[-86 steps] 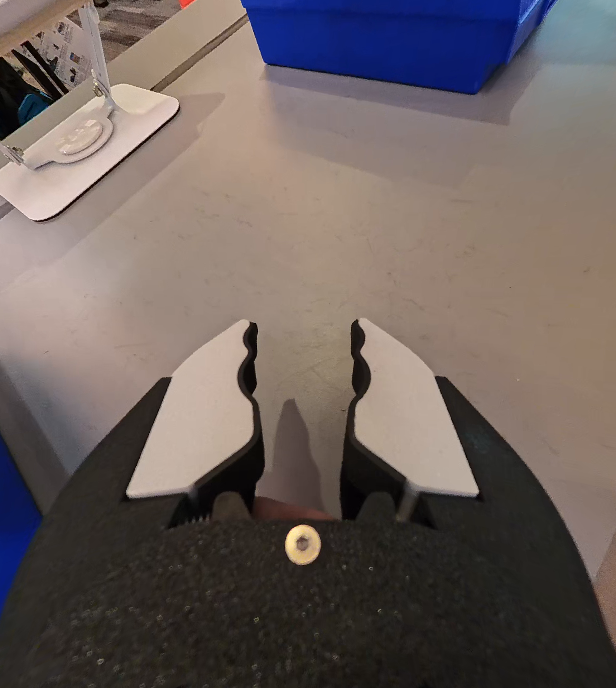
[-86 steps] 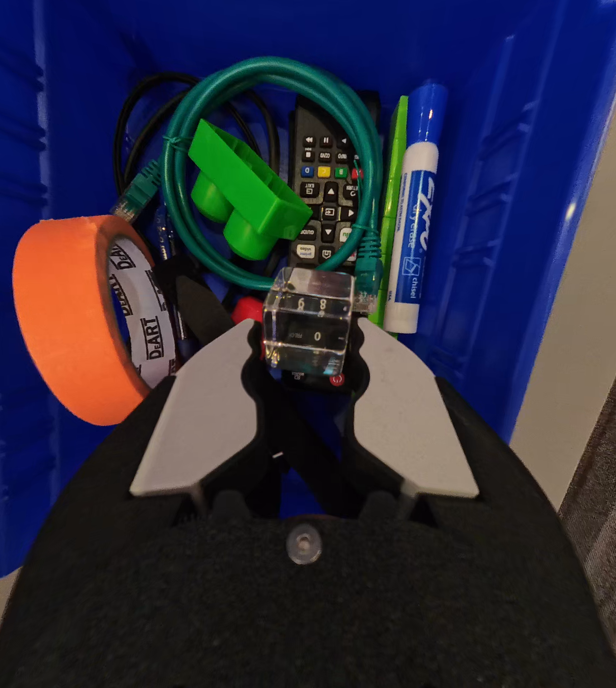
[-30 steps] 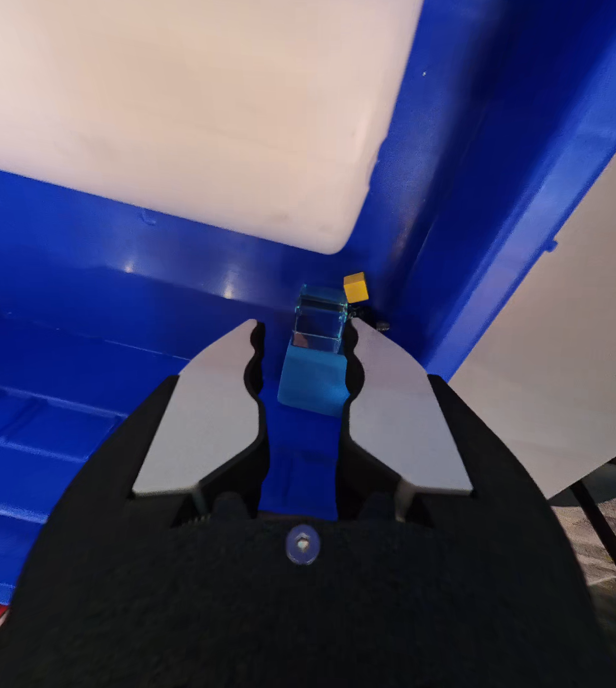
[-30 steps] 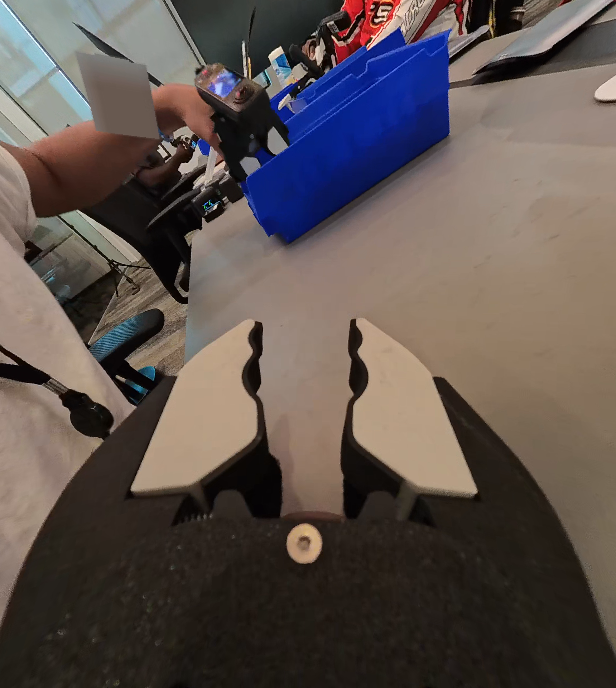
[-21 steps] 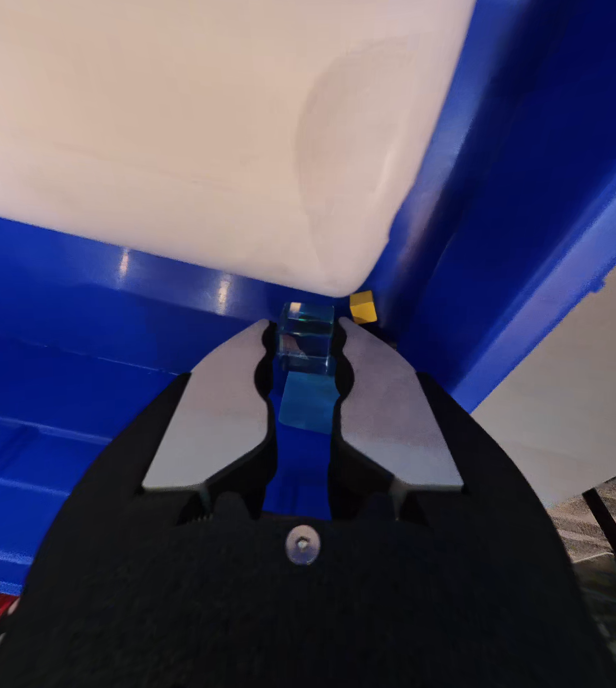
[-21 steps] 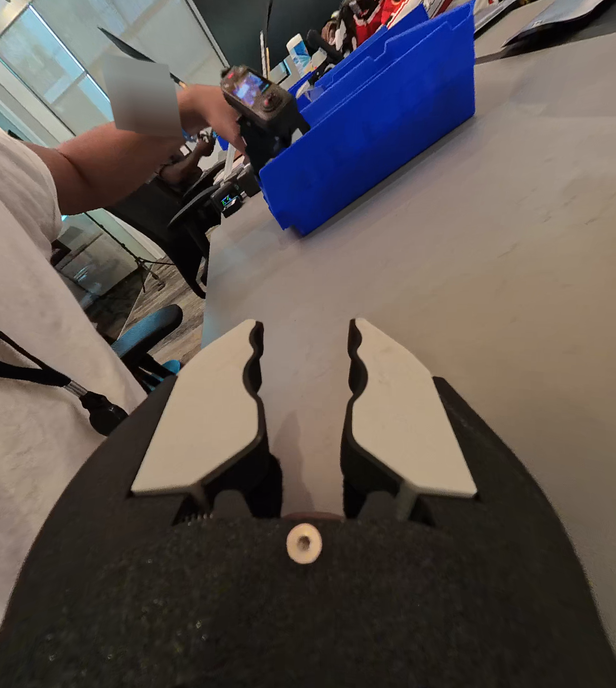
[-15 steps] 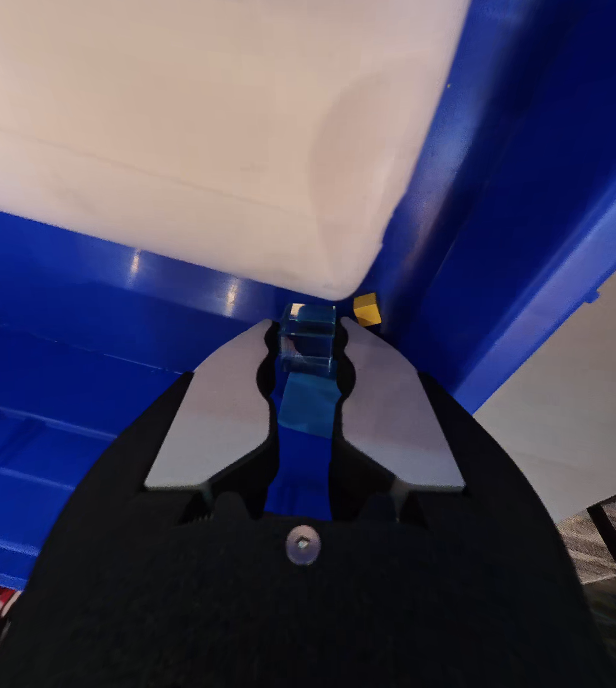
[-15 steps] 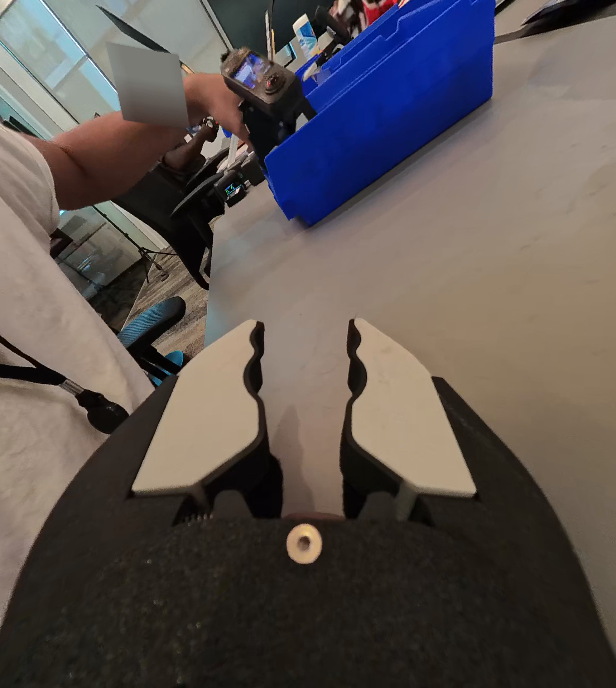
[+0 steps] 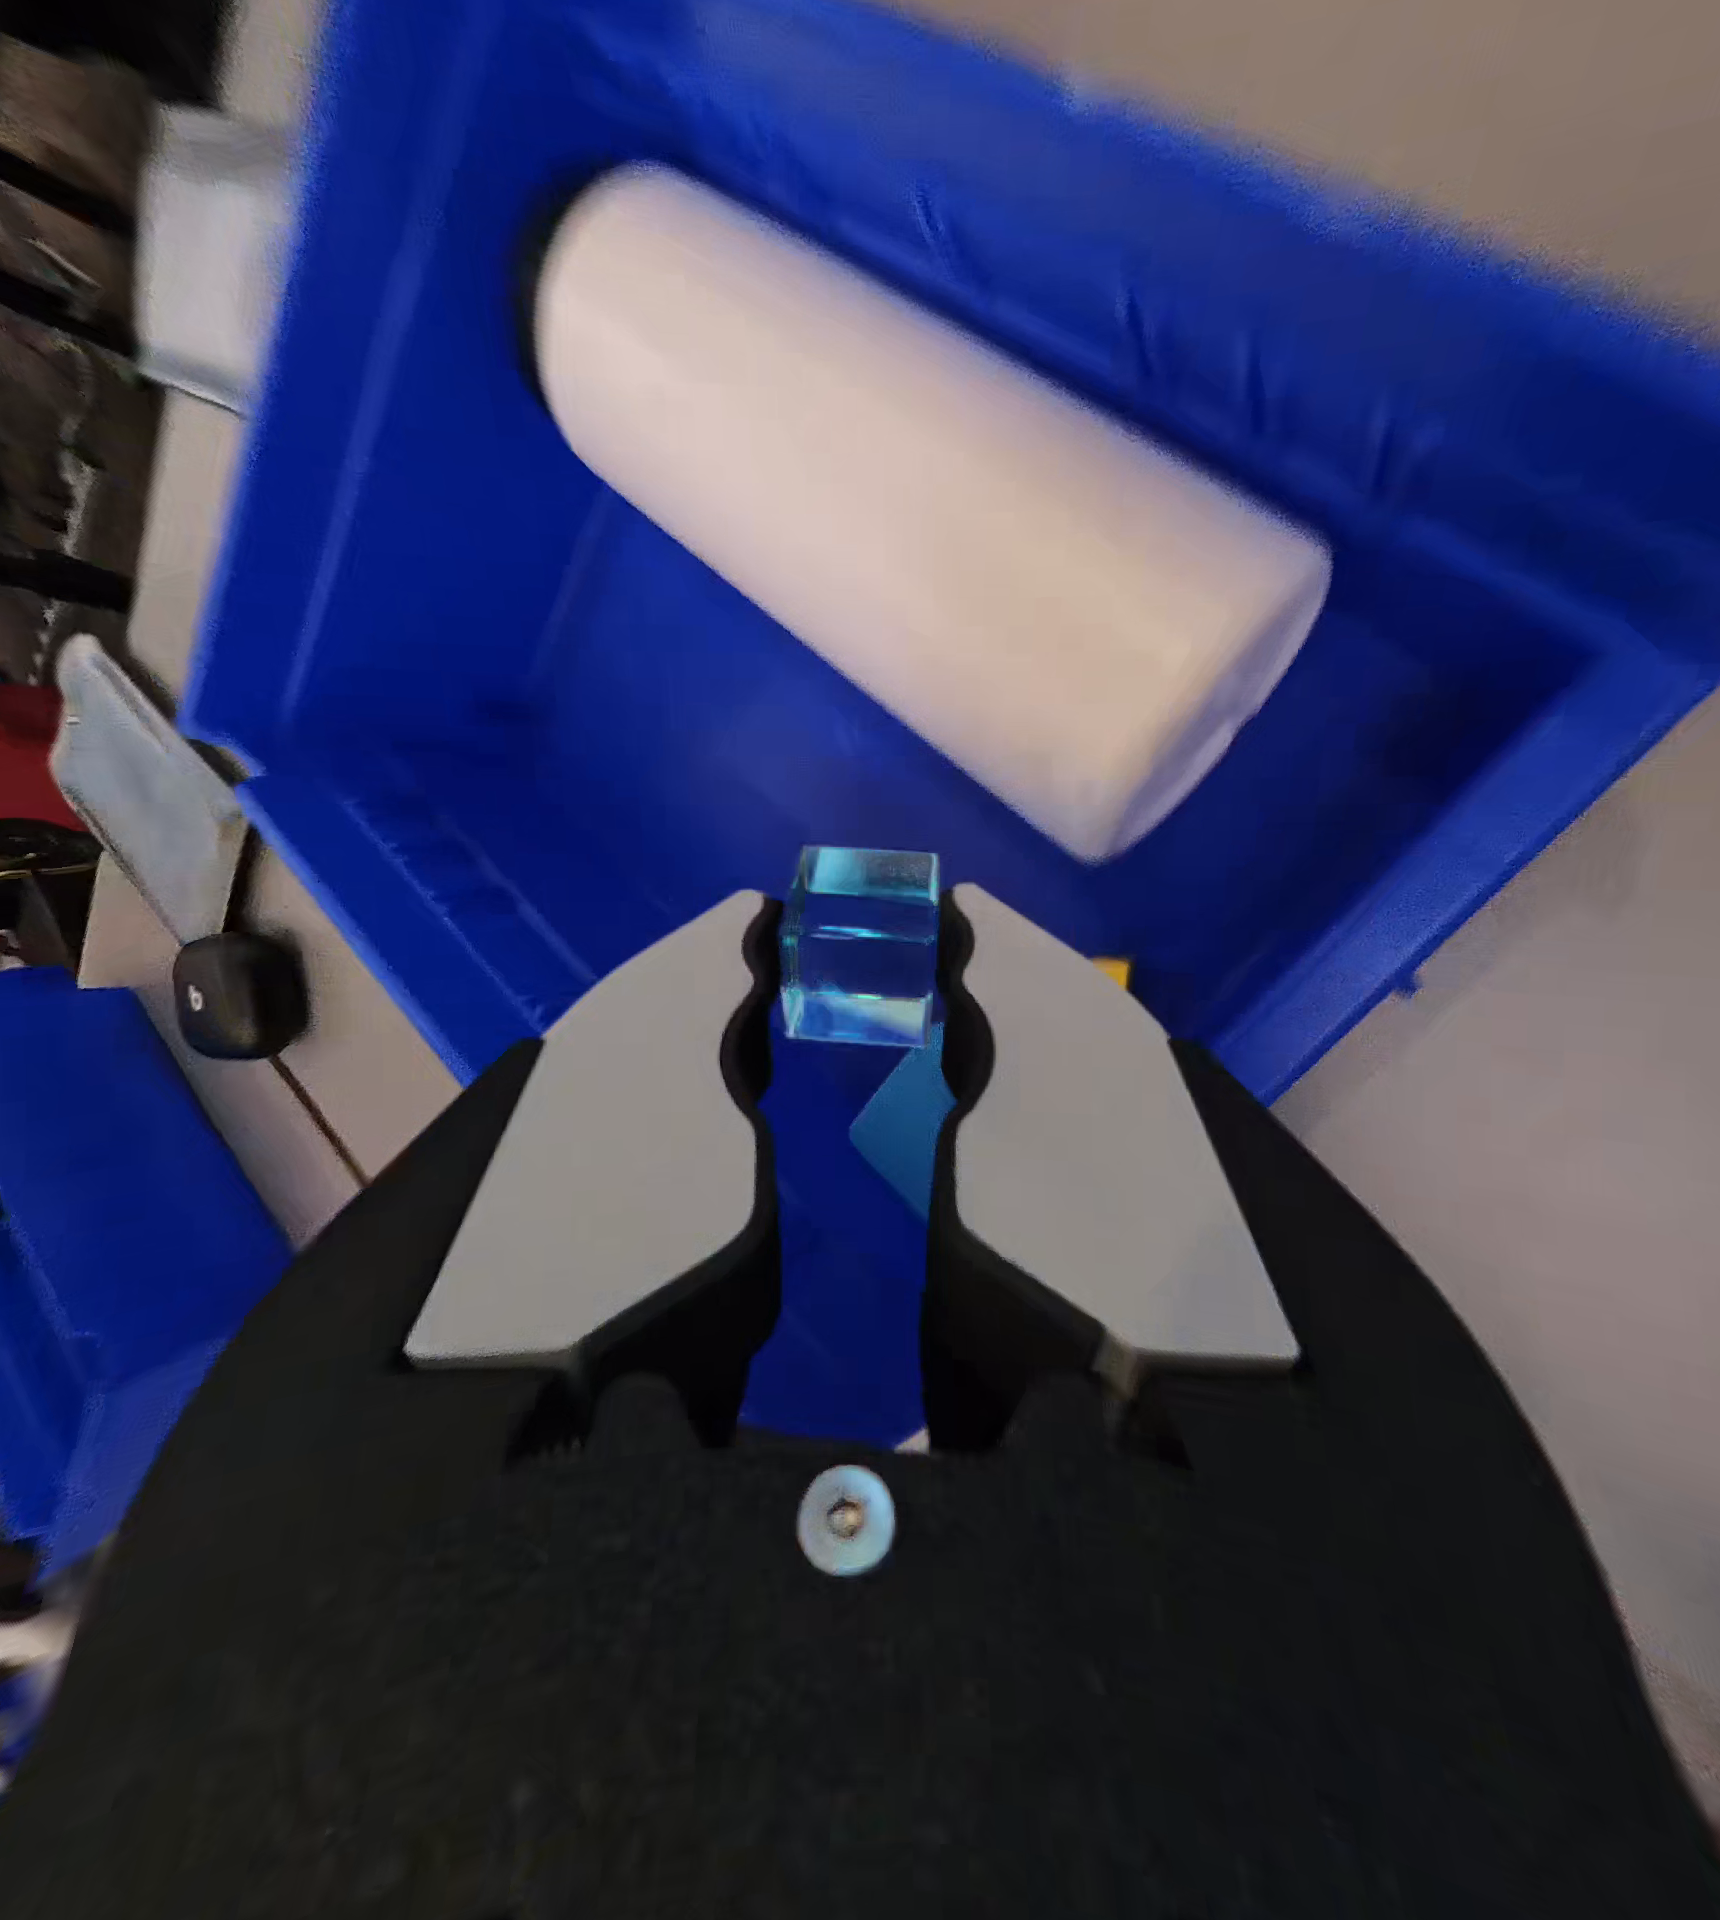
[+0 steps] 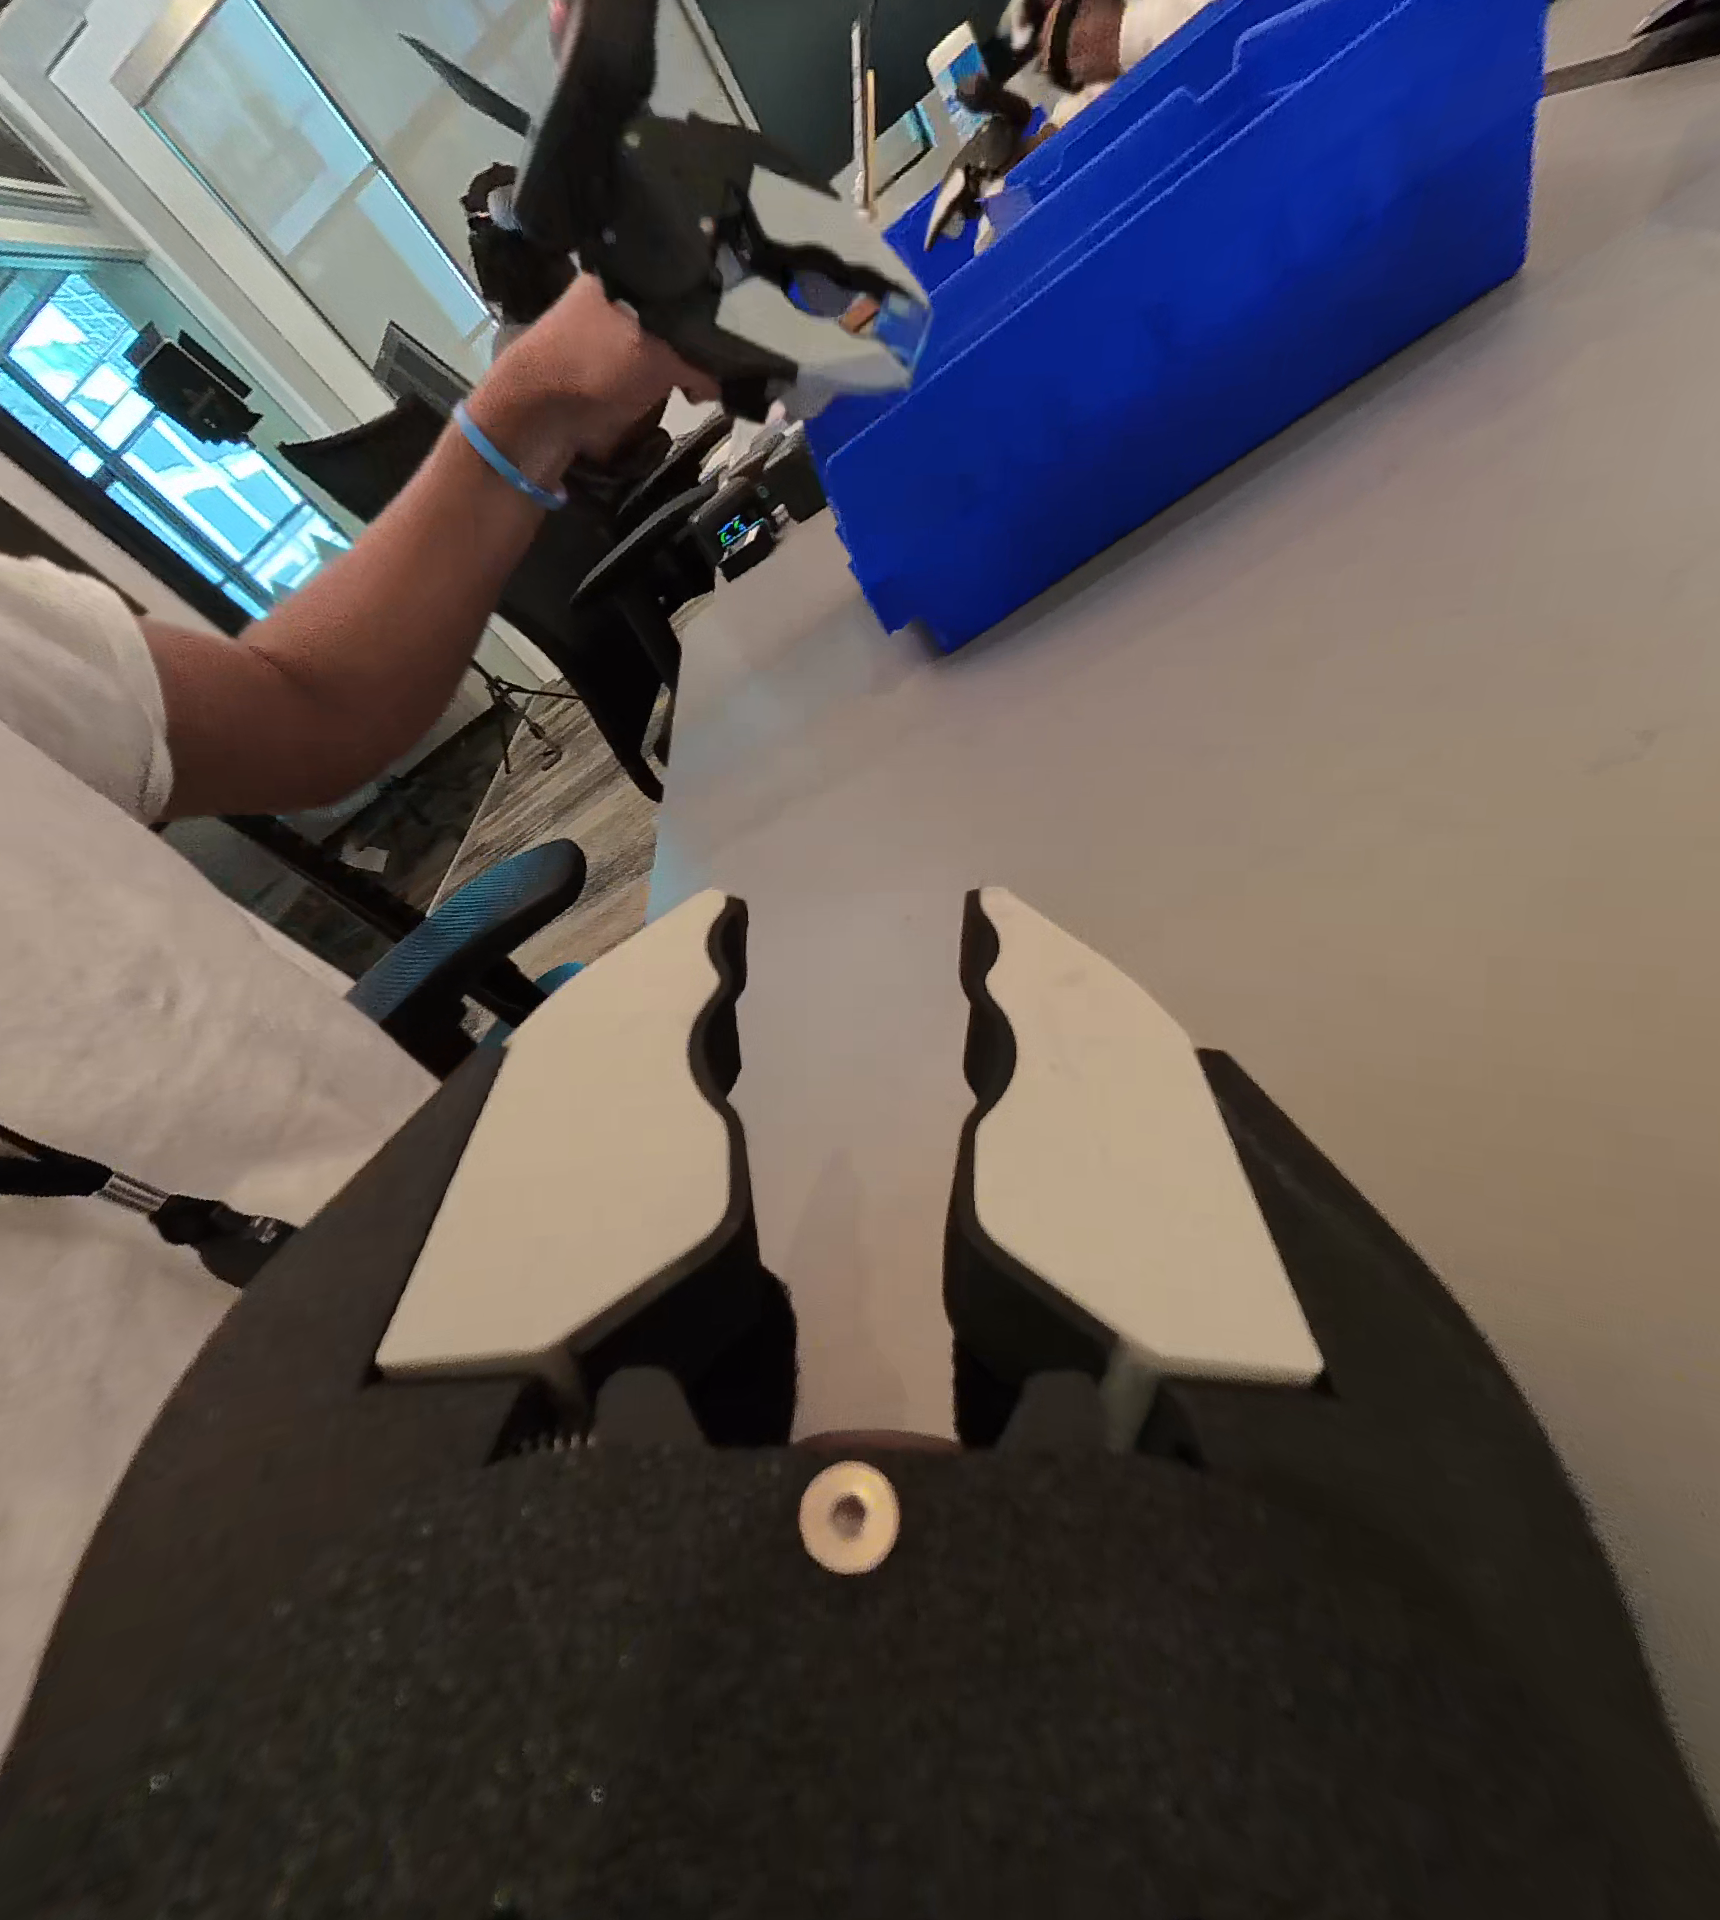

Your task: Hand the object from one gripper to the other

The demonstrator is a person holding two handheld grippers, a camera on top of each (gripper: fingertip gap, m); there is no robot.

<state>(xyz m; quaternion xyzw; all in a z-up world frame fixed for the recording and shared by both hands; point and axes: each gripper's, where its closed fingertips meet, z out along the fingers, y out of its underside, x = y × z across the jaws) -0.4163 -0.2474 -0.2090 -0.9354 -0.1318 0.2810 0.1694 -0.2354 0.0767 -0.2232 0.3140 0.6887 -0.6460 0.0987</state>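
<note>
In the left wrist view, the left gripper (image 9: 858,961) pinches a clear cube (image 9: 858,958) between its fingertips, at the middle of the frame above a blue bin (image 9: 1458,343). A white roll (image 9: 897,499) lies in the bin at upper centre.

In the right wrist view, the right gripper (image 10: 851,961) stands wide and empty low over the grey bench (image 10: 1355,831). At upper left, a hand (image 10: 565,395) holds the left gripper just beside the blue bin.
</note>
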